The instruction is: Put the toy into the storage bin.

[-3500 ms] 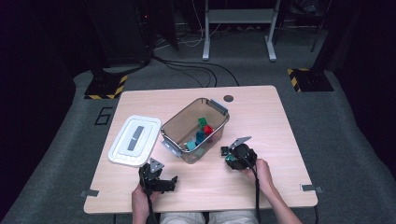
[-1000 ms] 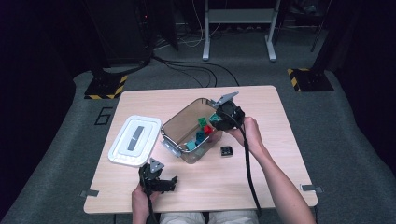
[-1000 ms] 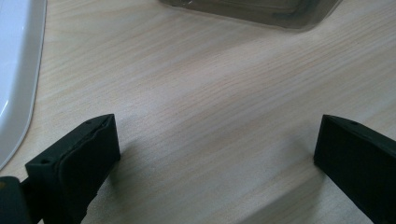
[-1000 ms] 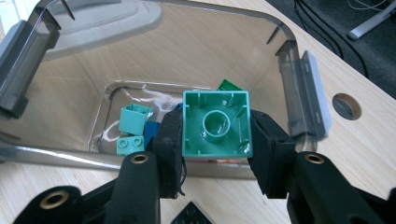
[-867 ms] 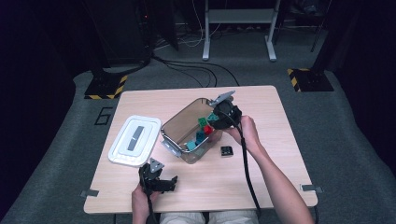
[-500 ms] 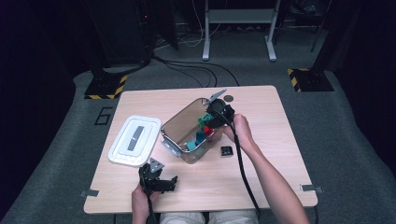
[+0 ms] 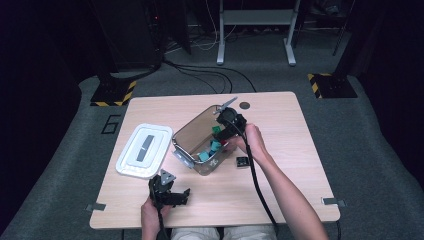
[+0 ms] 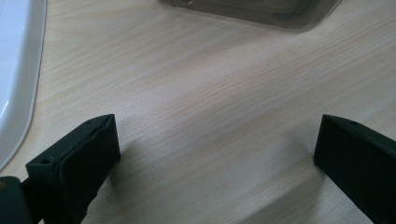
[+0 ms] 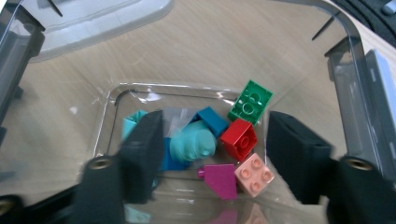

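A clear plastic bin (image 7: 186, 138) stands in the middle of the wooden table (image 7: 290, 130). My right gripper (image 7: 220, 131) hangs over its right half, pointing down into it. Its jaws have just been opening, and the right gripper (image 9: 215, 140) stands open with no pad pressing on anything. Below it on the bin's floor lie a green brick (image 9: 251, 101), a red brick (image 9: 239, 138), a salmon brick (image 9: 254, 174), a magenta piece (image 9: 220, 179), a blue brick (image 9: 212, 120) and a teal round piece (image 9: 192, 142). My left gripper (image 7: 175, 193) rests near the front edge; the left gripper (image 8: 215, 140) is wide open over bare wood.
The bin's white lid (image 7: 145, 150) lies flat to the left of the bin, its rim (image 8: 14, 70) beside my left gripper. A small black block (image 7: 243, 161) sits on the table just right of the bin. A dark round mark (image 7: 244, 105) is at the back.
The right gripper has moved left from the bin's right rim to over its inside and sunk a little. Its jaws have parted. The left hand has stayed put.
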Demonstrator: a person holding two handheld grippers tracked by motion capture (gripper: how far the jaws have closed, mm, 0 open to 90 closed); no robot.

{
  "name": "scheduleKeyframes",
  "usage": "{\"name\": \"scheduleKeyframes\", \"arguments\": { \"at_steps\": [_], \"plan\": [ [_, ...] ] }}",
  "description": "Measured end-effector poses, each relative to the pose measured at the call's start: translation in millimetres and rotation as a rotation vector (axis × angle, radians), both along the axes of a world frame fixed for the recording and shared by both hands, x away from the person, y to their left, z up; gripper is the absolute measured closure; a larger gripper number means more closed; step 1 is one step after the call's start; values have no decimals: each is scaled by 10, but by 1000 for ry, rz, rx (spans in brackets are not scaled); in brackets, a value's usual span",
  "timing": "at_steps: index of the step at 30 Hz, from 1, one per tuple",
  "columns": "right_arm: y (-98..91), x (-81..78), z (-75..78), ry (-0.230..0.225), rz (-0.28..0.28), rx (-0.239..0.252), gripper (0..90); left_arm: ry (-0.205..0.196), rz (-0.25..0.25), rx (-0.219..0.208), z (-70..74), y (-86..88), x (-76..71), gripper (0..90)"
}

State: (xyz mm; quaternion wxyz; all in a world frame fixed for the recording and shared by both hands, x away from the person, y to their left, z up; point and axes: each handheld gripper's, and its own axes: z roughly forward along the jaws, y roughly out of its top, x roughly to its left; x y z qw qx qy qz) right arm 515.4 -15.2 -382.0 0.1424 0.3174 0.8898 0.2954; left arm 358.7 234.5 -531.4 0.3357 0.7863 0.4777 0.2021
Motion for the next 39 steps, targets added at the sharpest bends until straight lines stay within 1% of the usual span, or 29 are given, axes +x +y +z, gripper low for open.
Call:
{"name": "scheduleKeyframes", "arguments": {
  "at_steps": [3, 6, 9, 13, 18, 21, 22, 23, 27, 29, 30, 31, 35, 37, 39],
  "plan": [
    [-38, -47, 9, -16, -4, 16, 220, 2, -3, 4, 2, 3, 0, 1],
    [-92, -102, 40, -27, 7, 38, 145, -1, 1, -1, -1, -1, 0, 1],
    [-159, -182, 90, -44, 15, 62, 120, 1, -1, 2, 1, 2, 0, 1],
    [-251, -286, 128, -62, 25, 87, 59, 1, -2, 4, 1, 3, 1, 1],
    [-376, -388, 100, -79, 26, 103, 31, 2, -2, 4, 2, 3, 1, 1],
    [-472, -449, 52, -89, 23, 105, 24, 2, -2, 3, 1, 3, 1, 1],
    [-495, -464, 38, -86, 18, 106, 24, 2, -1, 3, 1, 3, 1, 1],
    [-566, -500, -2, -80, 9, 112, 29, 2, -2, 3, 1, 3, 2, 1],
    [-701, -529, -124, -76, -2, 110, 24, 2, -2, 3, 1, 3, 2, 1],
    [-755, -539, -204, -56, -11, 109, 8, 2, 0, 2, 1, 2, 1, 1],
    [-781, -537, -247, -46, -4, 100, 0, 2, 0, 3, 1, 2, 1, 1],
    [-801, -540, -289, -39, -8, 92, 0, 2, -1, 2, 1, 3, 2, 1],
    [-862, -540, -459, -12, -1, 99, 0, 2, -2, 3, 1, 3, 2, 1],
    [-870, -531, -558, 3, 1, 98, 0, 2, -1, 3, 1, 3, 2, 1],
    [-868, -513, -671, 21, -10, 91, 0, 2, -1, 3, 1, 3, 2, 1]
  ]
}}
